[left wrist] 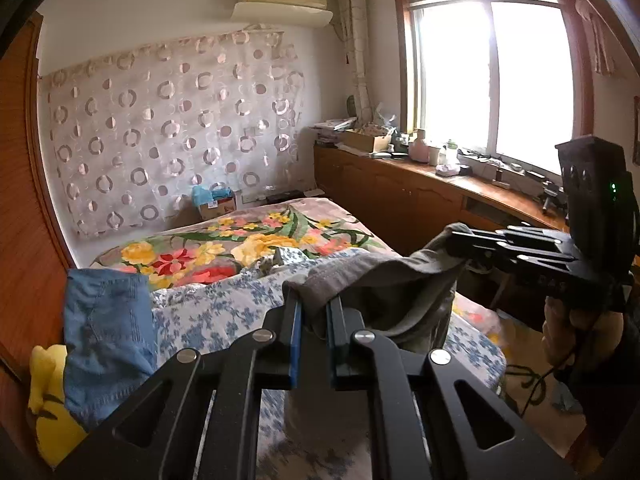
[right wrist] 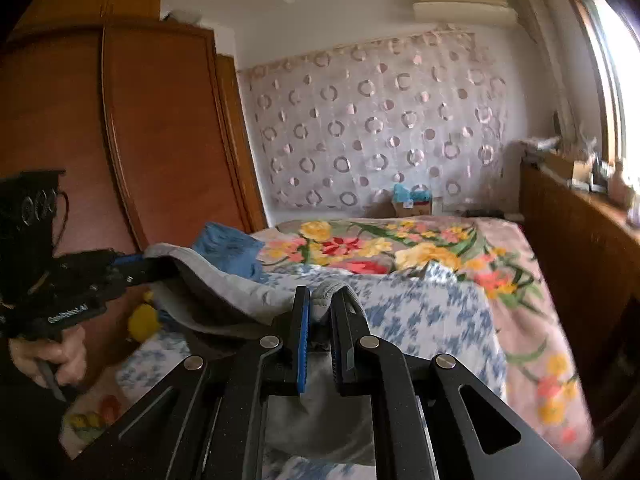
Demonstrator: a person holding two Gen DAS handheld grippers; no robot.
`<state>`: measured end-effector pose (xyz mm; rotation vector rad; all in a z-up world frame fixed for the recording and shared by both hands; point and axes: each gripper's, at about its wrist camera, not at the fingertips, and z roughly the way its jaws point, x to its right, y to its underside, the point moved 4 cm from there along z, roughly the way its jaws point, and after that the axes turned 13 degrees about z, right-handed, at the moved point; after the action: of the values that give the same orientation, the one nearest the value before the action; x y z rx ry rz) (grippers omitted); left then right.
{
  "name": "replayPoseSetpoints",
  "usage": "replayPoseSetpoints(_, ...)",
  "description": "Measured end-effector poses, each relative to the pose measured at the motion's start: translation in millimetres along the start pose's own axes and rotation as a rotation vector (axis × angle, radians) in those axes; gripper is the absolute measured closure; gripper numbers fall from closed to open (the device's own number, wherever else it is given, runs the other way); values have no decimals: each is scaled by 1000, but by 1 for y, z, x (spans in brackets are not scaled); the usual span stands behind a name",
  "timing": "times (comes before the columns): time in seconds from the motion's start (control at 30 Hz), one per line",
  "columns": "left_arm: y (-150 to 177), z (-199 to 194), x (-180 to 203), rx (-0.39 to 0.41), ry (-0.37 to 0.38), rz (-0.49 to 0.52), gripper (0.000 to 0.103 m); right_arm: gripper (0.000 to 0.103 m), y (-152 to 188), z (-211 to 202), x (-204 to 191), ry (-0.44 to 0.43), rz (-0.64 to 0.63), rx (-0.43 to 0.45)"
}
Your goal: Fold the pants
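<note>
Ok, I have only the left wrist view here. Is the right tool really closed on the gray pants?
Observer: Yes. In the right wrist view the right tool has a fold of the gray pants pinched between its blue pads.
Operator: And how does the cloth run between the two tools?
Observer: From that side it spans from the left tool to the right one, sagging a little, above the blue-patterned sheet.
Operator: Who holds the left tool?
Observer: The person's left hand grips its handle, low at the left edge of the right wrist view.
</note>
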<state>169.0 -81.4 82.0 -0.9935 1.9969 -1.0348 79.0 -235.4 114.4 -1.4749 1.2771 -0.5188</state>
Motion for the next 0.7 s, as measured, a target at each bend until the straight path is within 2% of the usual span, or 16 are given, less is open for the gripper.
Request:
replayPoseSetpoints(0.13,-20,15,-27,4,-61,1,92,94,-30,36,-10,24,-41,-9)
replayPoseSetpoints(0.23,-33,13,-38,32,-131,12,92,94,-55,54,-21,36,-64,18)
replayPoseSetpoints(0.3,-27,8,-41,61,-97,-14,92,94,-55,59,-29,40,-65,25)
replayPoseSetpoints(0.43,10,11,-37,13,-104,-13,92,94,-29,73,-40,41,-81,-40)
replayPoseSetpoints(0.57,54,17,-28,-51,-84,-20,92,94,12,92,-44,30,-101,-117)
replayPoseSetpoints(0.7,97,17,-14,-113,-31,-41,92,94,56,104,-41,11,-74,-199)
